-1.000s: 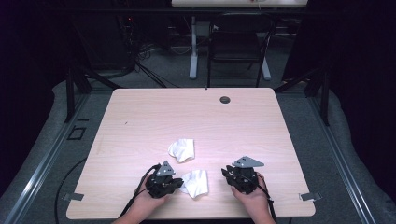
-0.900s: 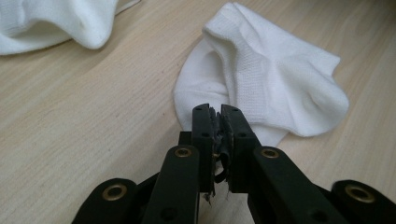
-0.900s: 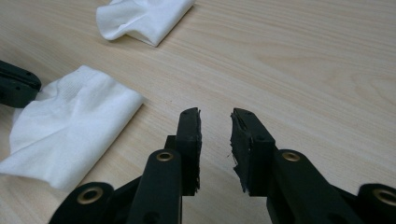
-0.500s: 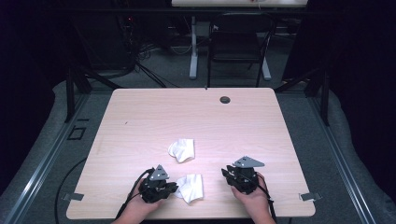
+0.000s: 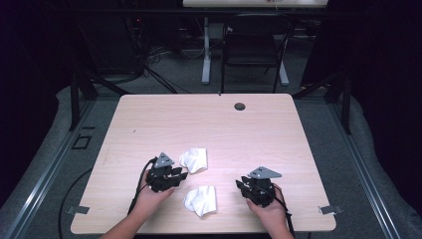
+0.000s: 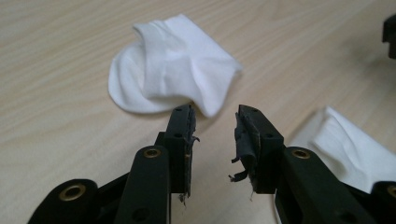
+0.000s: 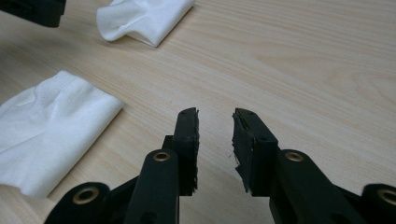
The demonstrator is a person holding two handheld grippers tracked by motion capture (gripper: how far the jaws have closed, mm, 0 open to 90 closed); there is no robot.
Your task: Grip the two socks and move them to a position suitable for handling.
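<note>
I have the left hand-held gripper [image 5: 180,175] aimed at the far white sock [image 5: 194,159], which lies crumpled on the table [image 5: 278,134] just ahead of its tips; its jaws have just been opening and stand apart with nothing between them, the worn pads [image 6: 187,133] bare; the near white sock [image 5: 201,200] lies flat by the front edge, between my two hands, touched by neither. The right hand-held gripper [image 5: 245,186] rests to the right of that sock, jaws apart and empty over bare wood. I judge the work at an early or middle stage; both socks lie loose and separate, not paired or folded together; the far one is not yet gripped, and bringing the two together is left to do. I can read no brand, label or writing on the socks, the grippers or the table.
</note>
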